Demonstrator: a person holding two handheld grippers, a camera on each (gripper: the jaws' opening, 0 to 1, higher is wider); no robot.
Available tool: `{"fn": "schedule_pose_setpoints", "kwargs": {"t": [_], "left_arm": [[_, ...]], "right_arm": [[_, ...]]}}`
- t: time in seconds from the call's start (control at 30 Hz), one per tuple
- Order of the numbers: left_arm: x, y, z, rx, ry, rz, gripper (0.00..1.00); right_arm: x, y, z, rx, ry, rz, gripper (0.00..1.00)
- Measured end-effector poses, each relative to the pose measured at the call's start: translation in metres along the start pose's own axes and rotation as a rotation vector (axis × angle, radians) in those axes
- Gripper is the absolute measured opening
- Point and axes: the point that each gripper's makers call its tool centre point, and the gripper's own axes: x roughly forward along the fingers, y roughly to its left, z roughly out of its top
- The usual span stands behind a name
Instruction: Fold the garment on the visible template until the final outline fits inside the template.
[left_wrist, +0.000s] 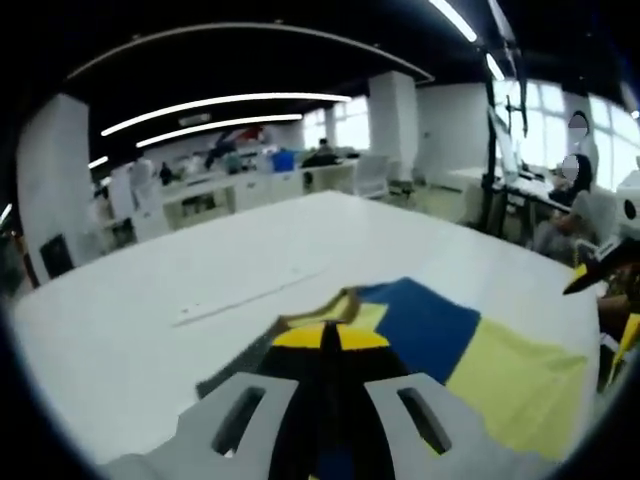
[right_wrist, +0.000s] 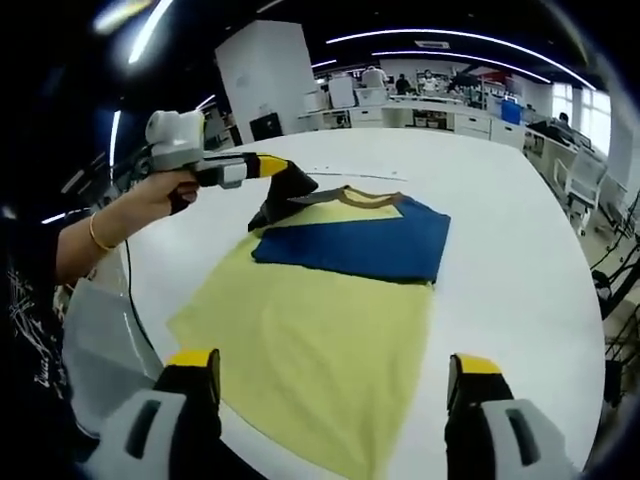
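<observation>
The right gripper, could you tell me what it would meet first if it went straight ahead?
Probably the yellow part of the garment, which lies right ahead of the open right gripper; the blue panel comes after. Depth is unclear.

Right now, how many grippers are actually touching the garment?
1. The left gripper is shut on the garment at its far shoulder edge near the collar. The right gripper hangs open above the near hem, not touching.

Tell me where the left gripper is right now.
In the right gripper view the left gripper sits at upper left, shut on the garment at its collar end, where the blue panel lies on the white table.
</observation>
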Motion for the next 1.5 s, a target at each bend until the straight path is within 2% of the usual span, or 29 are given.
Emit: {"fn": "schedule_pose_setpoints", "kwargs": {"t": [0.4, 0.67, 1.0, 1.33, 1.5], "left_arm": [[0.009, -0.038, -0.013, 0.033, 0.026, -0.086, 0.00], [0.008, -0.067, -0.026, 0.100, 0.051, -0.161, 0.00], [0.007, -0.090, -0.040, 0.182, 0.081, -0.216, 0.00], [0.011, -0.104, -0.061, 0.165, 0.139, -0.272, 0.01], [0.012, -0.109, -0.071, 0.148, 0.166, -0.289, 0.05]], "right_arm": [[0.002, 0.000, -0.003, 0.000, 0.013, 0.004, 0.95], [0.001, 0.000, -0.006, 0.002, 0.022, 0.004, 0.94], [0.003, 0.003, -0.010, -0.005, 0.038, 0.011, 0.94], [0.003, 0.002, -0.009, 0.006, 0.028, 0.009, 0.94], [0.003, 0.001, -0.009, 0.007, 0.028, 0.008, 0.94]]}}
